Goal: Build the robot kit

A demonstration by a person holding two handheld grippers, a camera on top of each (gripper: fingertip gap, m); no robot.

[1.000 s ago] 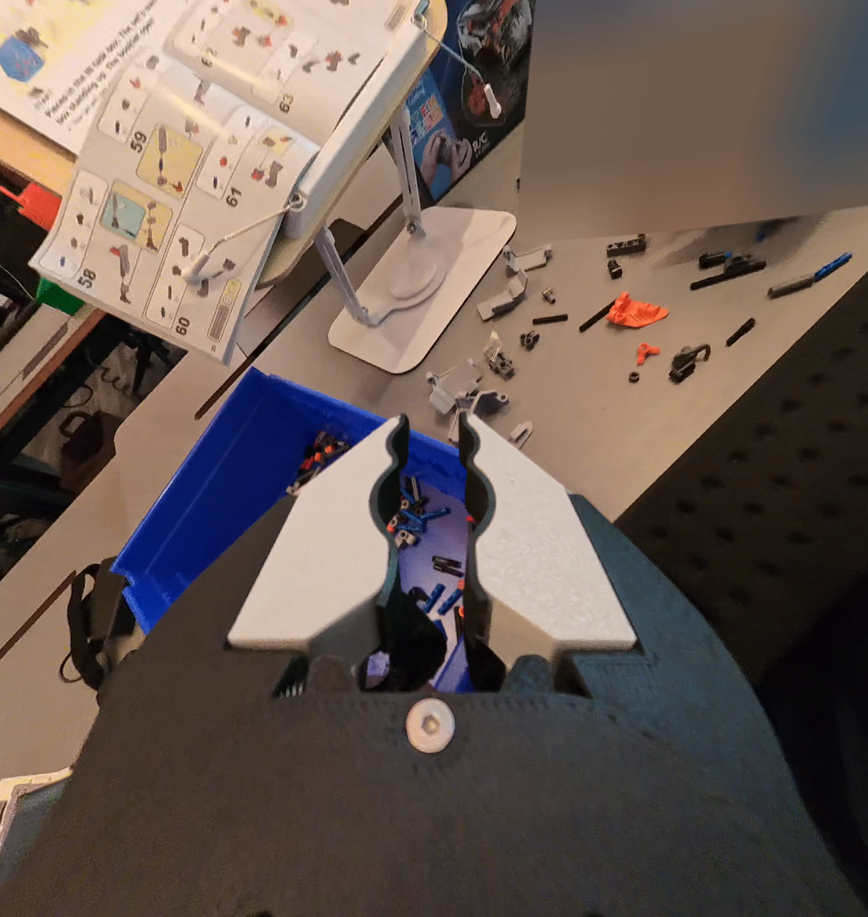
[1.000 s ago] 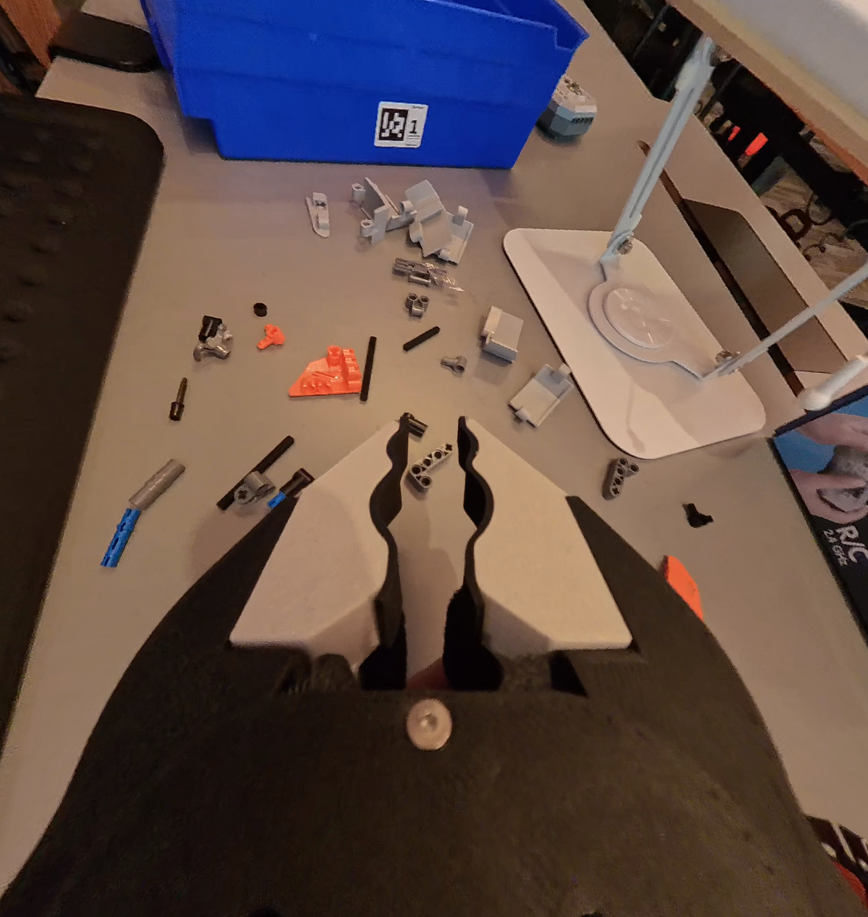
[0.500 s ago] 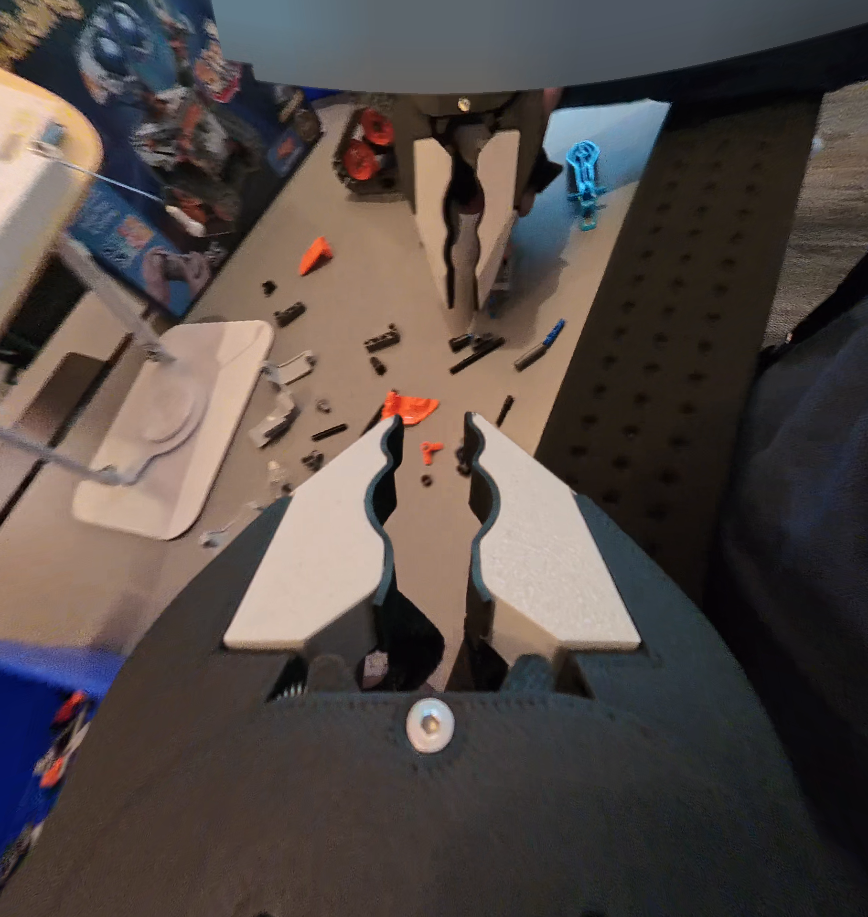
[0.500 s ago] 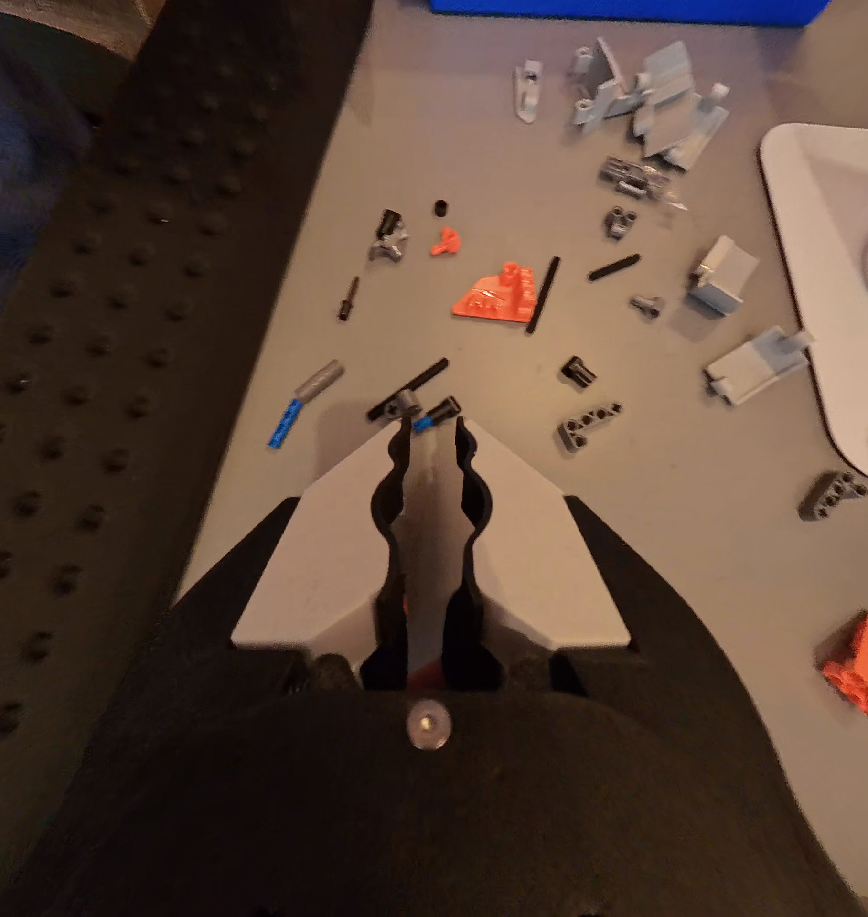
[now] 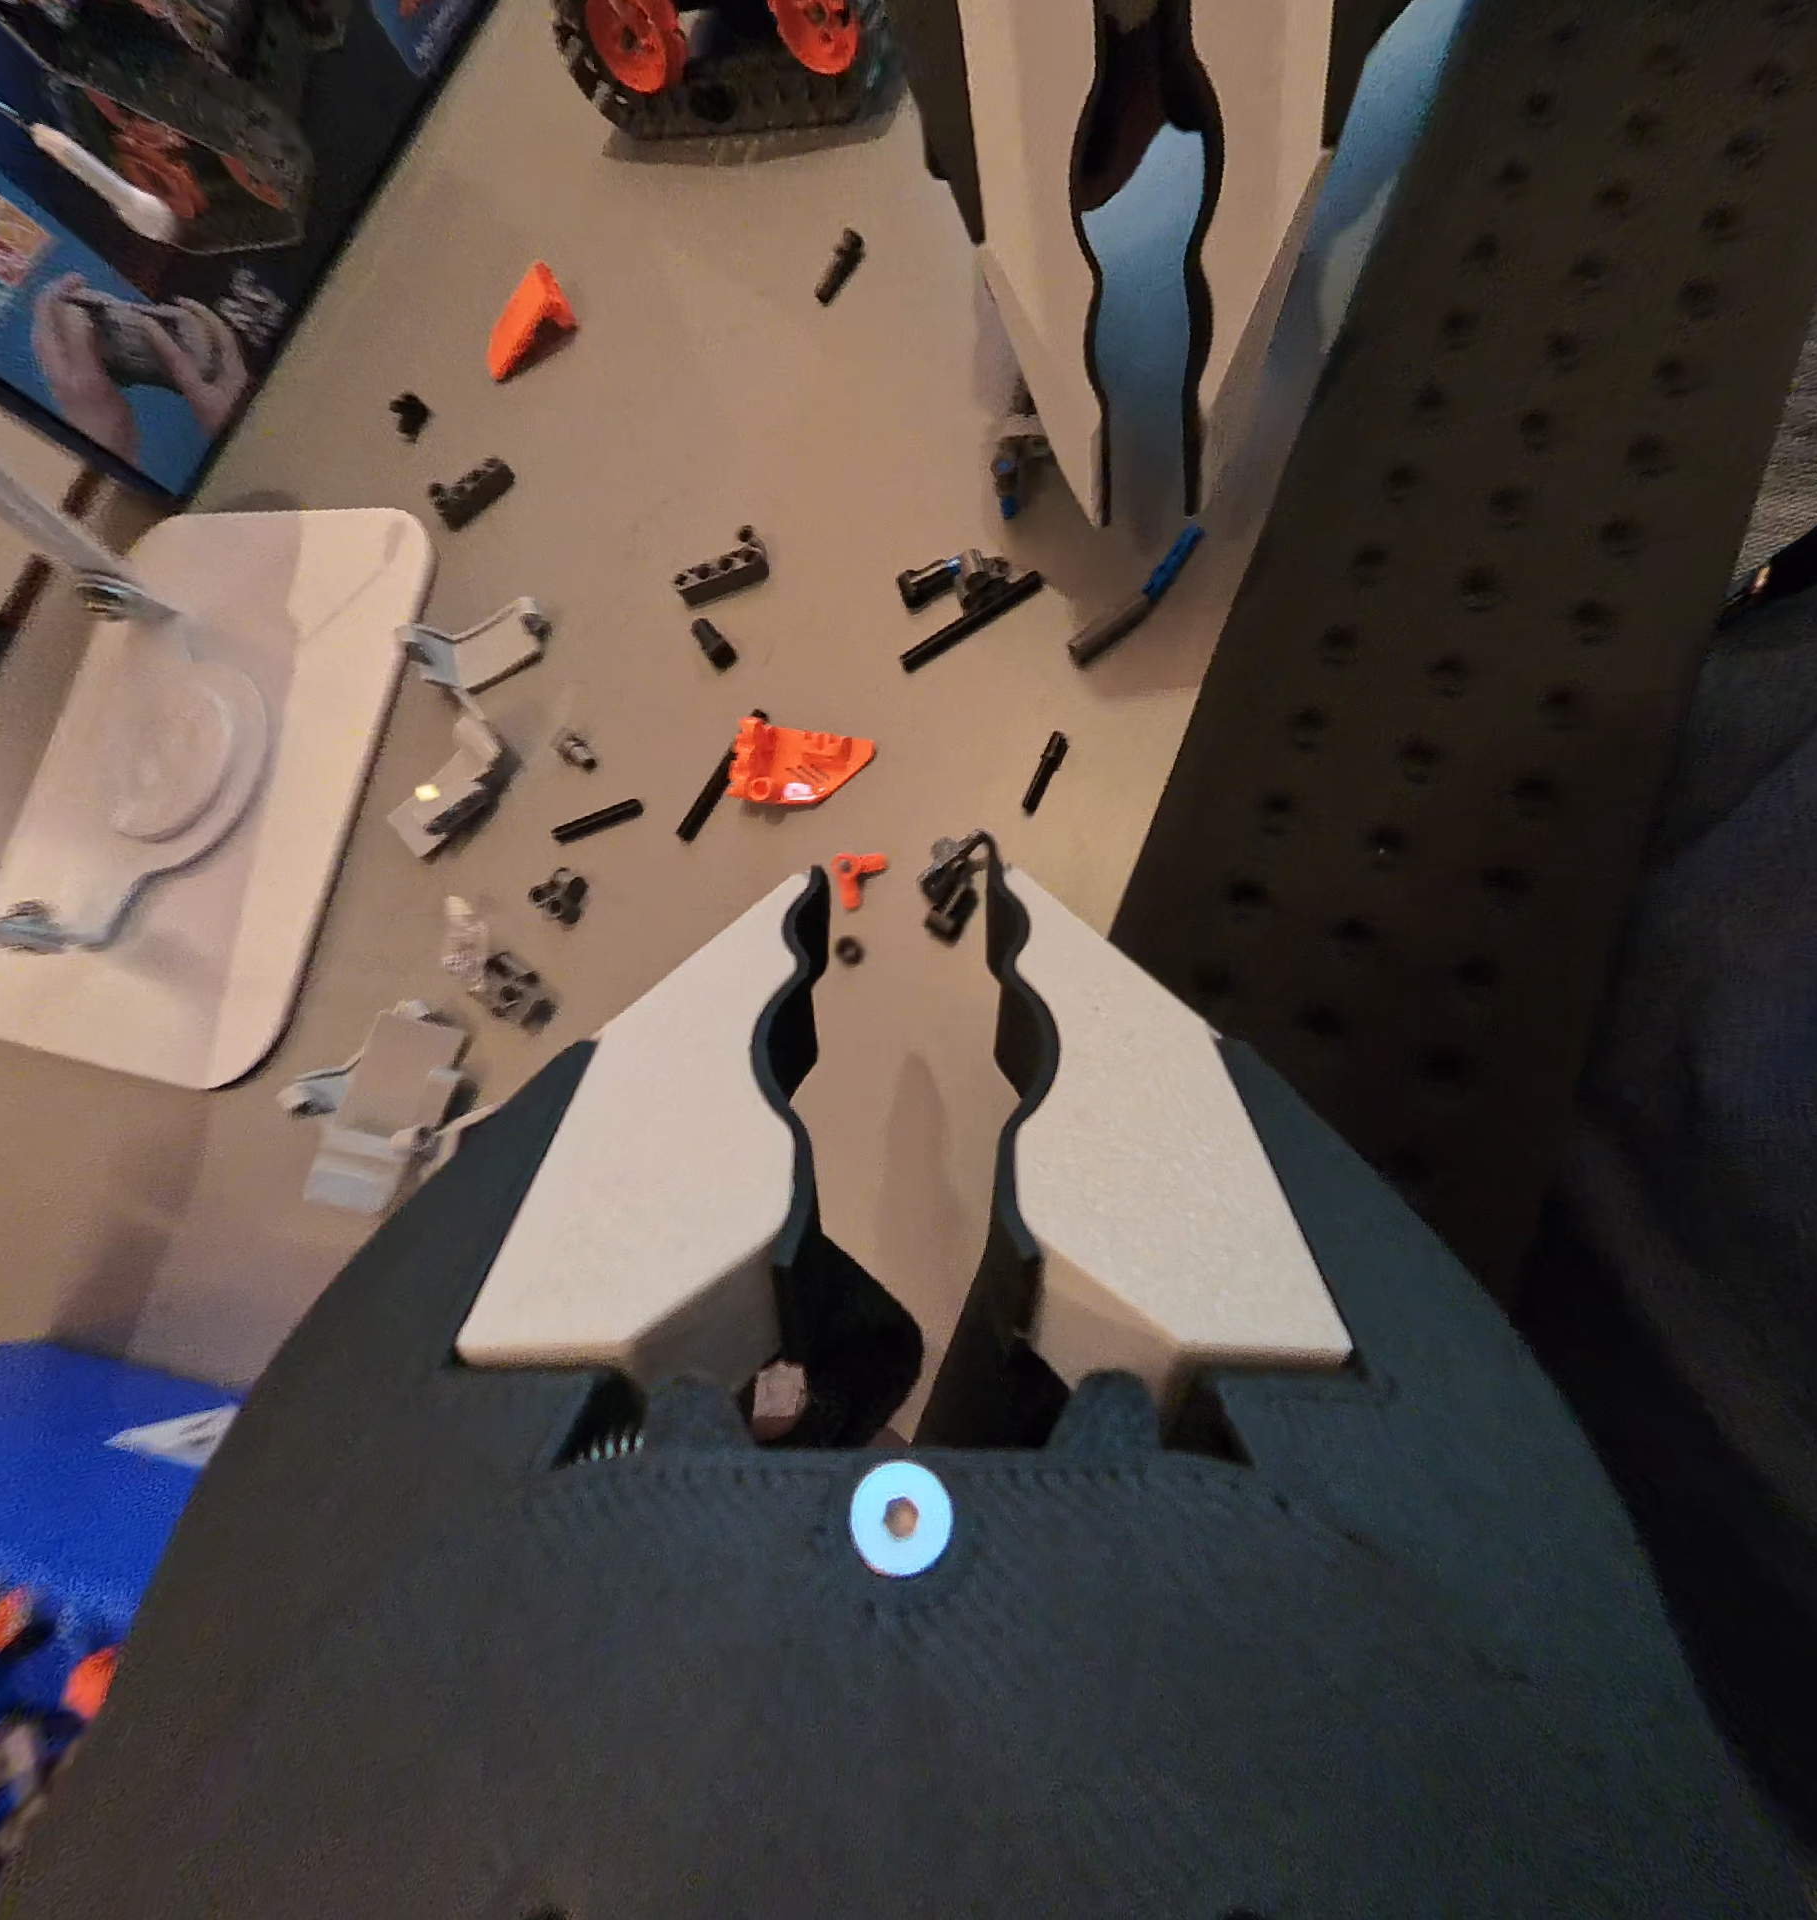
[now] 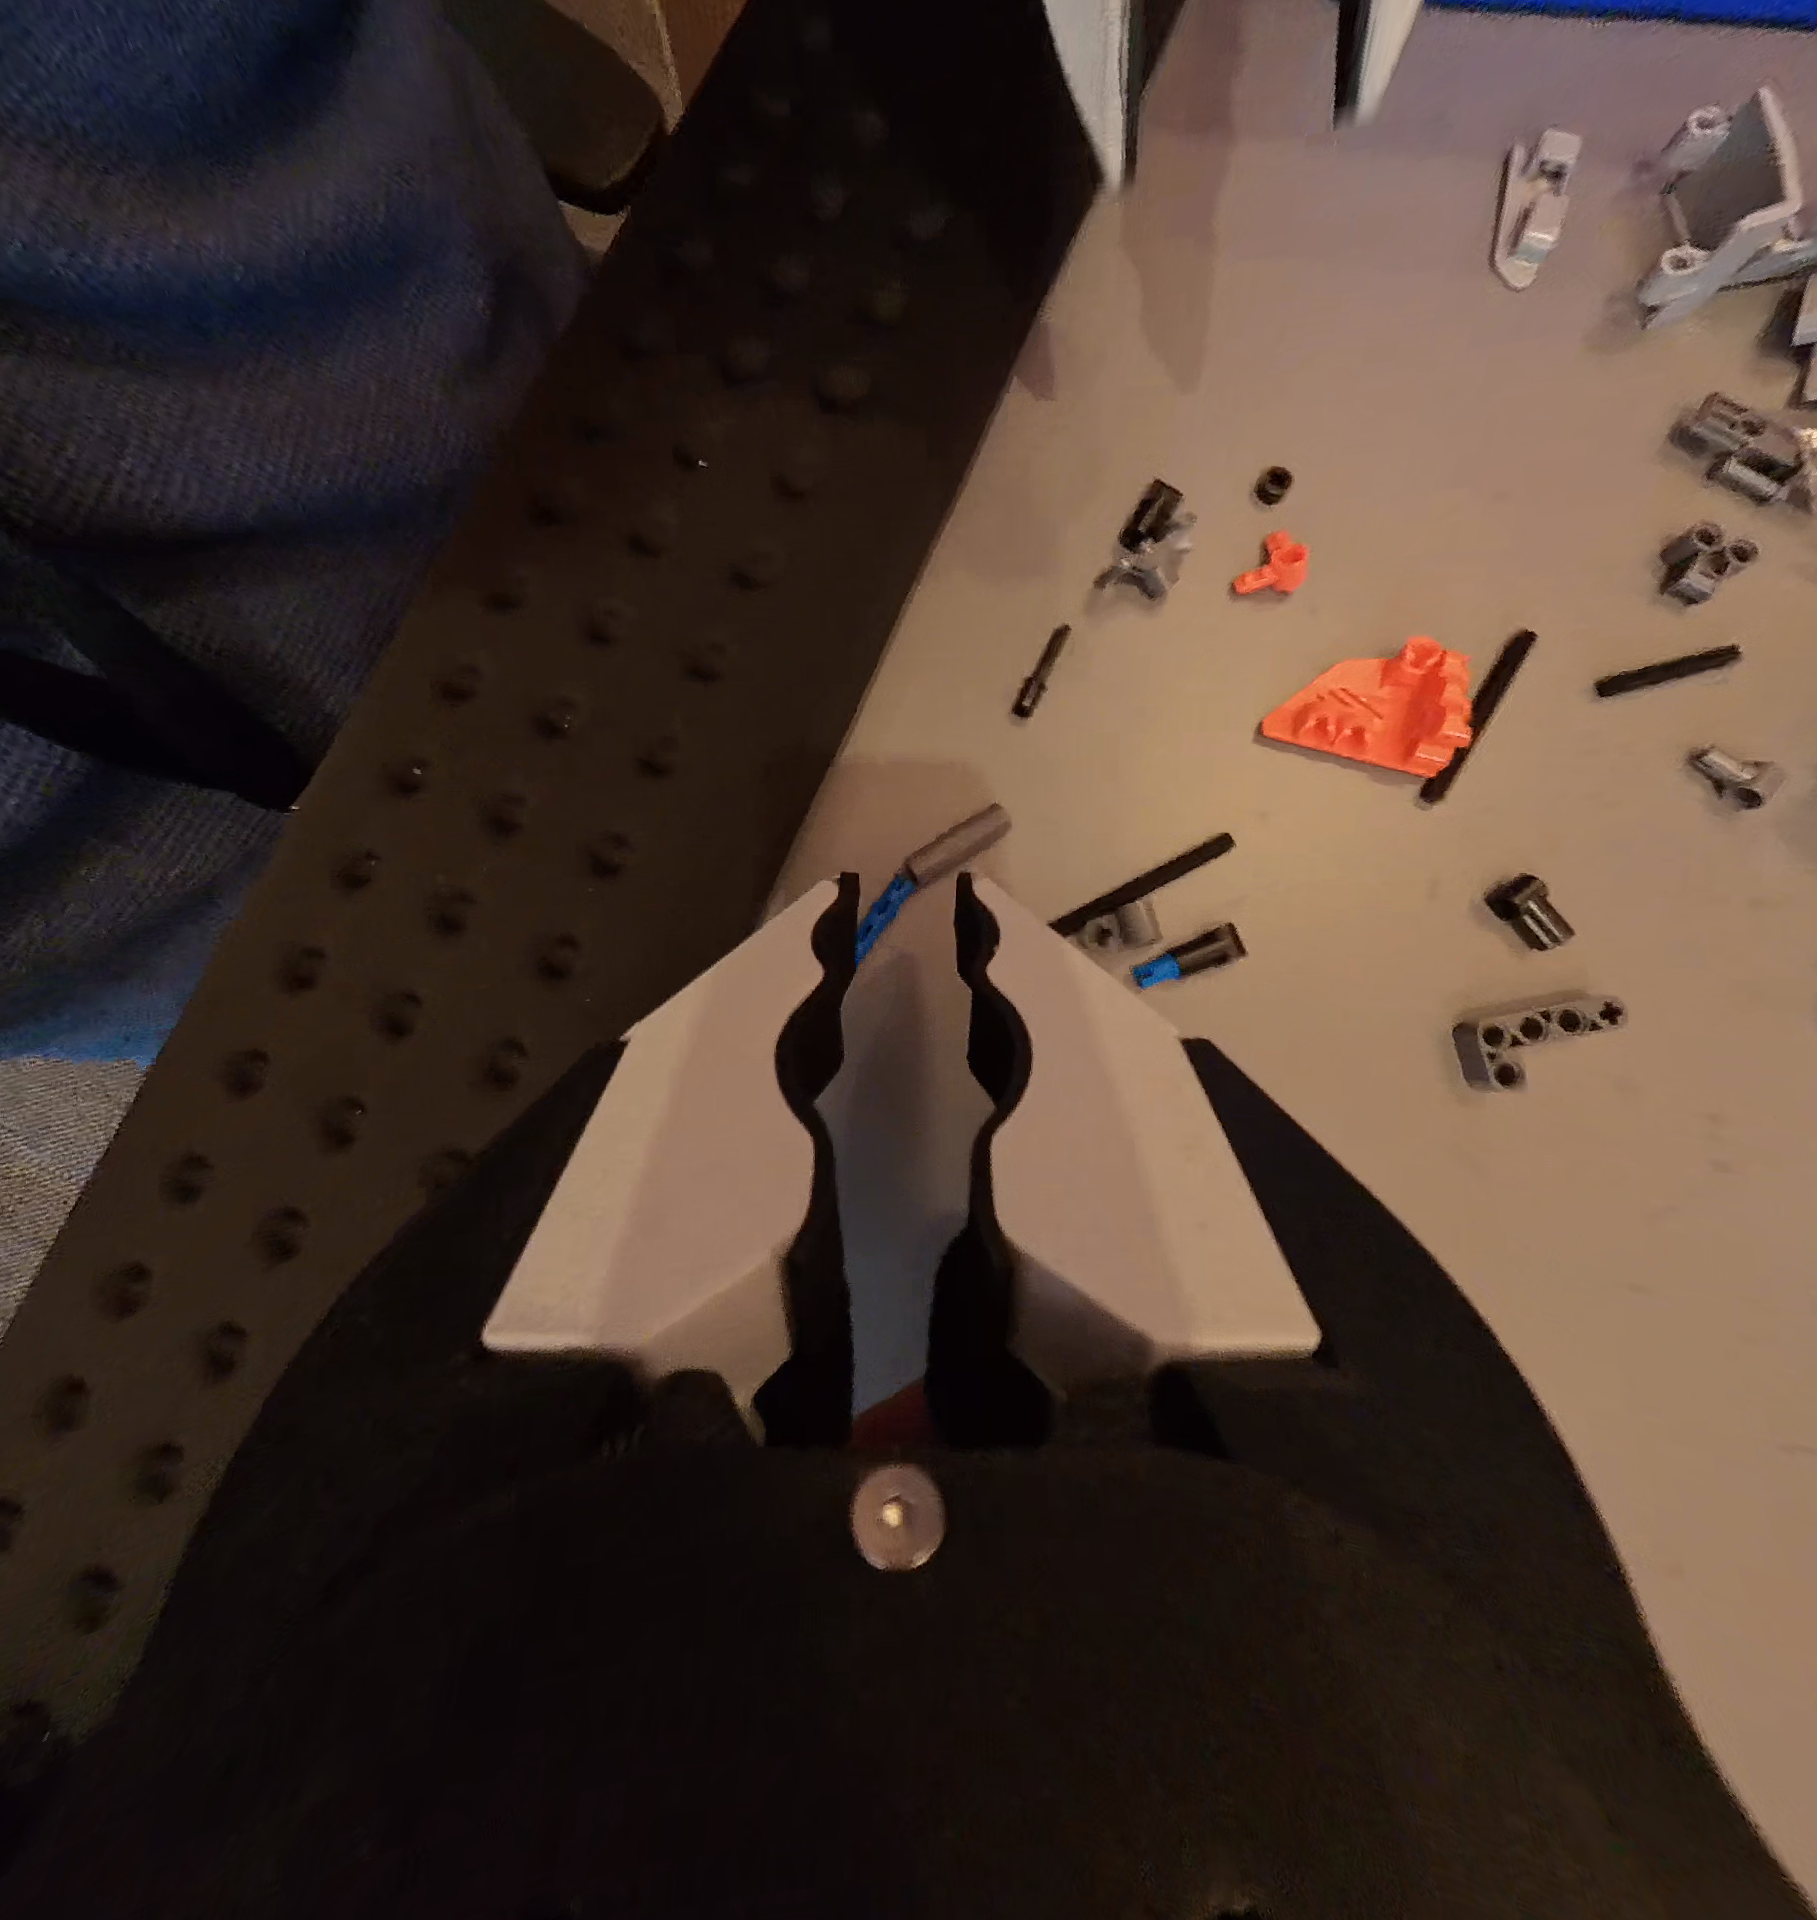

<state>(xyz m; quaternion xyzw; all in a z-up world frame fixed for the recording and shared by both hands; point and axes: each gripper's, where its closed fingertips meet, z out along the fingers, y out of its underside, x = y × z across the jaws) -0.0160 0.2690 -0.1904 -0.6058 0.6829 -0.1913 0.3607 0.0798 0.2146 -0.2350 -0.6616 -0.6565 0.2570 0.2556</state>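
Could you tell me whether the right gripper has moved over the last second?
Yes: the right gripper shifted toward the black studded mat, from the grey angled beam to the blue-and-grey pin.

So our left gripper [image 5: 902, 883] swings off the blue bin [image 5: 42, 1455], which slides to the bottom-left corner, and now hangs low over the small orange clip [image 5: 858, 873] and black ring [image 5: 849, 949], fingers spread wider. Our right gripper [image 6: 906, 891] drifts left toward the black studded mat [image 6: 592, 665], its tips now over the blue-and-grey pin [image 6: 935, 862] rather than the grey angled beam [image 6: 1532, 1037].
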